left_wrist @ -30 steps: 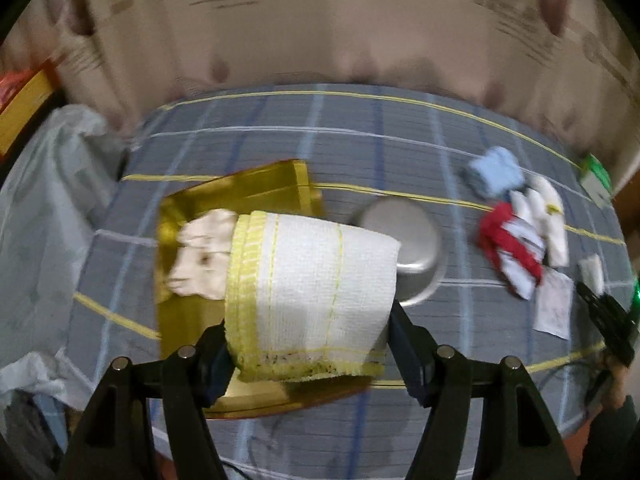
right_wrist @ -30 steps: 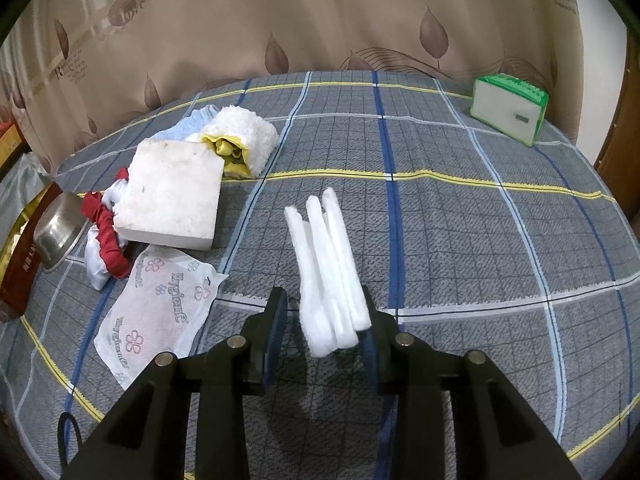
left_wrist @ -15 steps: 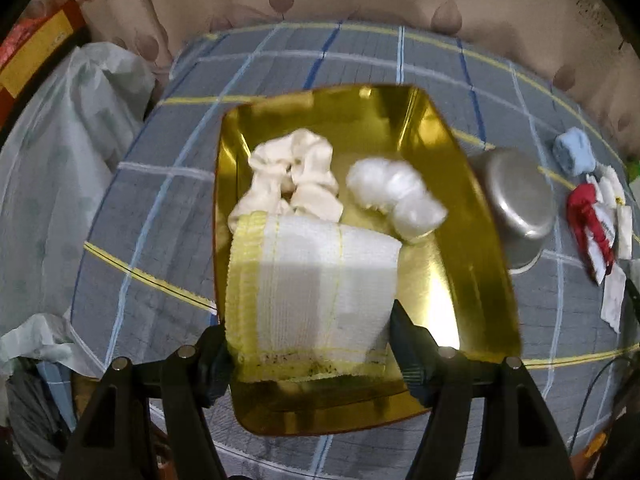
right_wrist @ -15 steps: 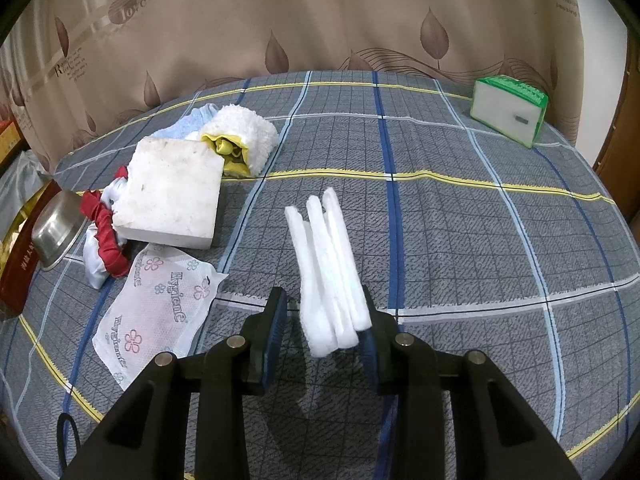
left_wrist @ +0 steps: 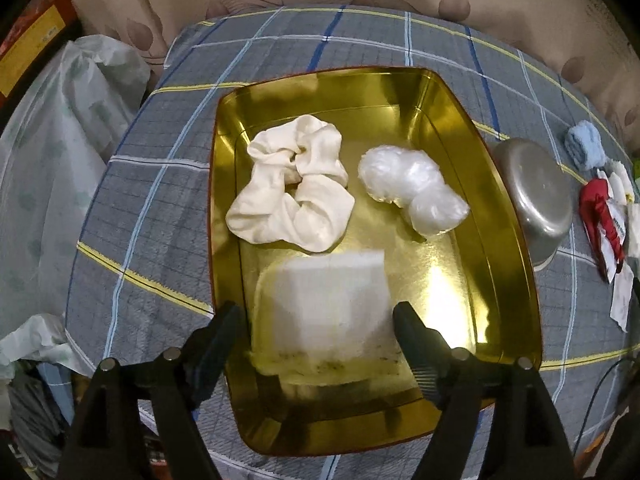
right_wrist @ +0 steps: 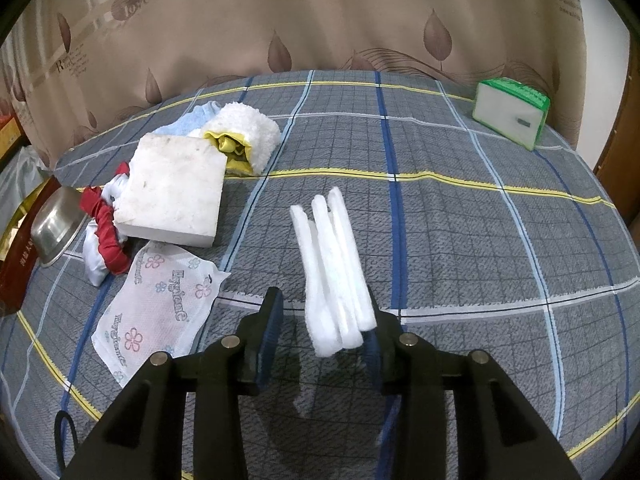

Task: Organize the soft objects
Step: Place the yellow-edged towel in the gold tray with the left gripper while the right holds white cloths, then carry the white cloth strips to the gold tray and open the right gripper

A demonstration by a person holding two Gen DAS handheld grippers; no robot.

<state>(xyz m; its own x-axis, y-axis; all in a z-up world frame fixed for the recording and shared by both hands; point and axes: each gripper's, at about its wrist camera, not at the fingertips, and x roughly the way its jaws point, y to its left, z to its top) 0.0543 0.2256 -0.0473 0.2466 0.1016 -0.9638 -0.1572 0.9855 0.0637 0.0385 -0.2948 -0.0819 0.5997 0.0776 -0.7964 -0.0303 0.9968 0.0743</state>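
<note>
Lying in the shiny gold rectangular metal tray [left_wrist: 452, 120] are three soft things: one cream fabric scrunchie [left_wrist: 292, 188], one crumpled clear plastic bag [left_wrist: 412, 188], and one folded white-and-yellow cloth [left_wrist: 326, 312] at the near end. The left gripper [left_wrist: 318, 340], jaws just widened, stands released around the cloth. The right gripper [right_wrist: 326, 330] stands loose about one white fibre wad [right_wrist: 334, 268].

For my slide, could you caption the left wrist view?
Open left gripper over the folded cloth in the gold tray.
</note>
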